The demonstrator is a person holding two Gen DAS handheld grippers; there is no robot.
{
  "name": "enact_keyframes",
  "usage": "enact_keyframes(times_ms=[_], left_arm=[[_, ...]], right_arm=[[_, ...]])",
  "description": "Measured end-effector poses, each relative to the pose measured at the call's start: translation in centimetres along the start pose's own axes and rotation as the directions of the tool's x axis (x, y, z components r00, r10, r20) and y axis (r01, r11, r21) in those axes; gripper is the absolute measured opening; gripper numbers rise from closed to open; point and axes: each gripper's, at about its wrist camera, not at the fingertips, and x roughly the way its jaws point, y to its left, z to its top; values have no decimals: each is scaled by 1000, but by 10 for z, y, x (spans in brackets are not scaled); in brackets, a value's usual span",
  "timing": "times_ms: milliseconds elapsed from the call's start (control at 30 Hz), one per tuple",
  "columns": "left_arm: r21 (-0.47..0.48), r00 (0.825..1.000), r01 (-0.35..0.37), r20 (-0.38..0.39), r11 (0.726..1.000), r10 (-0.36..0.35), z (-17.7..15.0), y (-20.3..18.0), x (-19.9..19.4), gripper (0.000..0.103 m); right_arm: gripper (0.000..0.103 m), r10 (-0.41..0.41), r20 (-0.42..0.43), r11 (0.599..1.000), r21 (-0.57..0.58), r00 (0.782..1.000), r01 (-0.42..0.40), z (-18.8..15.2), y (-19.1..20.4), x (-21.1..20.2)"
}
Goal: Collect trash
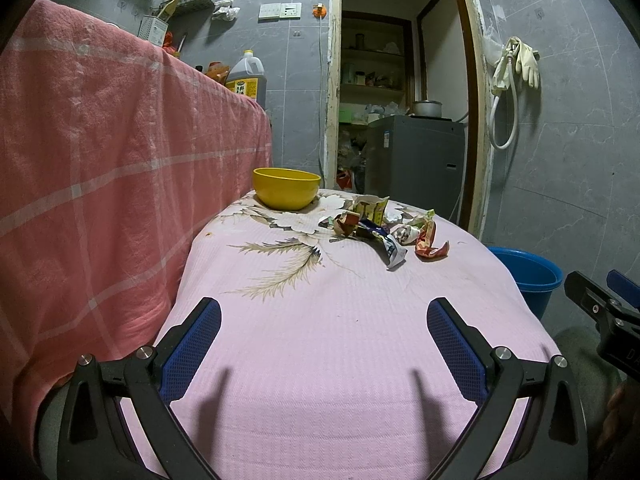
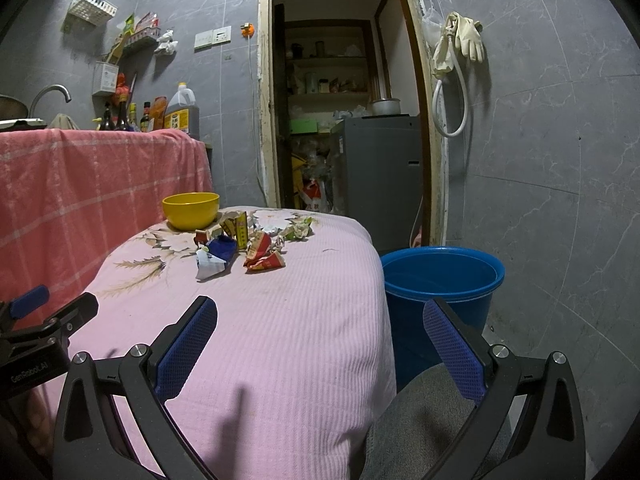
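A heap of crumpled wrappers [image 1: 384, 226] [image 2: 248, 242] lies on the far part of a table under a pink flowered cloth [image 1: 320, 340] [image 2: 280, 320]. A yellow bowl [image 1: 286, 187] [image 2: 191, 210] stands just left of the heap. My left gripper [image 1: 324, 312] hovers open over the table's near end, well short of the wrappers, with nothing between its fingers. My right gripper [image 2: 320, 312] is open too, over the table's near right edge. A blue bucket [image 2: 442, 280] [image 1: 528, 276] stands on the floor right of the table.
A counter draped in a pink checked cloth [image 1: 100, 160] [image 2: 80, 184] rises along the left, with bottles and an oil jug [image 2: 182, 112] on it. Behind the table an open doorway shows a grey appliance [image 2: 376, 160]. Rubber gloves and a hose [image 2: 456, 52] hang on the right wall.
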Motion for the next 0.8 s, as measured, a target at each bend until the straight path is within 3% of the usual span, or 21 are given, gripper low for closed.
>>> enact_keyframes(times_ms=[800], left_arm=[[2,1000,0,0,1000,0,0,0,0,101]], right_arm=[[103,0,-2,1000,0,1000,0,-1,0,1]])
